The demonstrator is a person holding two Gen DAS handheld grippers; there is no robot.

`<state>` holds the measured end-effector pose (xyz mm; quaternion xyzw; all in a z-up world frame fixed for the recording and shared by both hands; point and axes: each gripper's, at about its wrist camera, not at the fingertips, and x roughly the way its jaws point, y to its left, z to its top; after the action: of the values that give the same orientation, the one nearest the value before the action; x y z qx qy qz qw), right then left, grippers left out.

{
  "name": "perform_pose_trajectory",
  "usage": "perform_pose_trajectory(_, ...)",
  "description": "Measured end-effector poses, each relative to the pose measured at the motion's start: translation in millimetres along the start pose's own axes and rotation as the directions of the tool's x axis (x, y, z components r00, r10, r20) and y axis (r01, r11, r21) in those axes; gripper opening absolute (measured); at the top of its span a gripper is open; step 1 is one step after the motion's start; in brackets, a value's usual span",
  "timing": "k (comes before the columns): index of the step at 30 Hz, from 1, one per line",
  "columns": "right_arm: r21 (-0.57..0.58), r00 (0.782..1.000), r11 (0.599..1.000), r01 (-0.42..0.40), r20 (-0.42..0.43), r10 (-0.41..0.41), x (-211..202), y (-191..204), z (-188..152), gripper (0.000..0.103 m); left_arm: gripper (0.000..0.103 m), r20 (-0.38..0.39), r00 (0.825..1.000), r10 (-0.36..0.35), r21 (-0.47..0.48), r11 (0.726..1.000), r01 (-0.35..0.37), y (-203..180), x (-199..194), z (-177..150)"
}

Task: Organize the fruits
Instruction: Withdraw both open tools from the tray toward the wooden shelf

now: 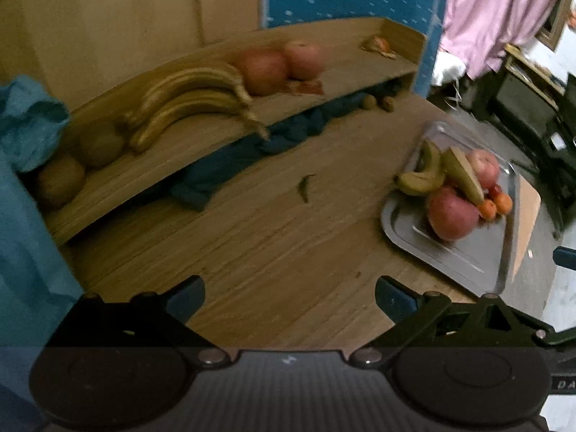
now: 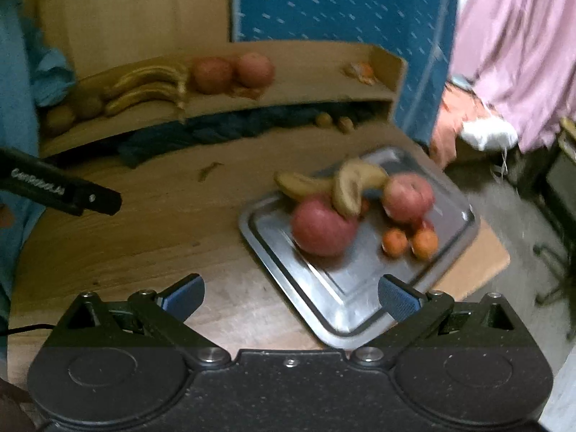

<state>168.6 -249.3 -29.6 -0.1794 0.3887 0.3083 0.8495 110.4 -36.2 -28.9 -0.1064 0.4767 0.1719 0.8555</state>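
Note:
A metal tray [image 2: 345, 309] [image 1: 403, 226] on the wooden table holds two red apples [image 2: 322, 228], bananas [image 2: 347, 189] and small oranges [image 2: 410, 241]. On the raised wooden shelf [image 1: 216, 133] [image 2: 306, 88] lie a bunch of bananas [image 1: 190, 104], two apples [image 1: 262, 72], kiwis [image 1: 61, 180] and an orange [image 1: 379, 45]. My right gripper [image 2: 291, 297] is open just in front of the tray's near corner, with nothing between its fingers. My left gripper [image 1: 289, 297] is open over bare table, left of the tray; in the right wrist view its body [image 2: 61, 189] shows at left.
Blue cloth [image 1: 252, 151] is stuffed under the shelf, with two kiwis [image 1: 378, 102] beside it. A small stem scrap [image 1: 305, 187] lies on the table. A blue sleeve [image 1: 25, 180] fills the left. The table's edge is right of the tray, above dark furniture [image 1: 532, 115].

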Motion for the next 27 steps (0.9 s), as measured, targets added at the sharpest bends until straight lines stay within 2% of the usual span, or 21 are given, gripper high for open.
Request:
perform_pose_trajectory(4, -0.071, 0.999, 0.997, 0.017, 0.042, -0.014, -6.5, 10.9, 9.5, 0.102, 0.103, 0.026, 1.0, 0.014, -0.041, 0.999, -0.013, 11.9, -6.9, -2.1)
perform_pose_trajectory(9, -0.106, 0.996, 0.993, 0.043, 0.086, -0.034, -8.0, 13.5, 20.2, 0.102, 0.103, 0.068, 0.997, 0.046, -0.066, 0.997, -0.042, 23.4, -17.1, 0.0)
perform_pose_trajectory(13, -0.079, 0.988, 0.994, 0.078, 0.136, -0.067, -8.4, 6.8, 31.1, 0.102, 0.103, 0.076, 0.994, 0.08, -0.079, 0.994, -0.074, 26.0, -19.8, 7.4)
perform_pose_trajectory(17, -0.027, 0.981, 0.997, 0.069, 0.186, -0.063, -6.3, -6.1, 41.8, 0.102, 0.103, 0.084, 0.991, 0.107, -0.067, 0.993, -0.102, 20.1, -19.9, 17.6)
perform_pose_trajectory(27, 0.004, 0.981, 1.0, 0.028, 0.193, -0.029, 24.1, -47.0, 64.0, 0.102, 0.103, 0.032, 0.99, 0.14, -0.081, 0.987, -0.137, -8.9, 6.2, 49.7)
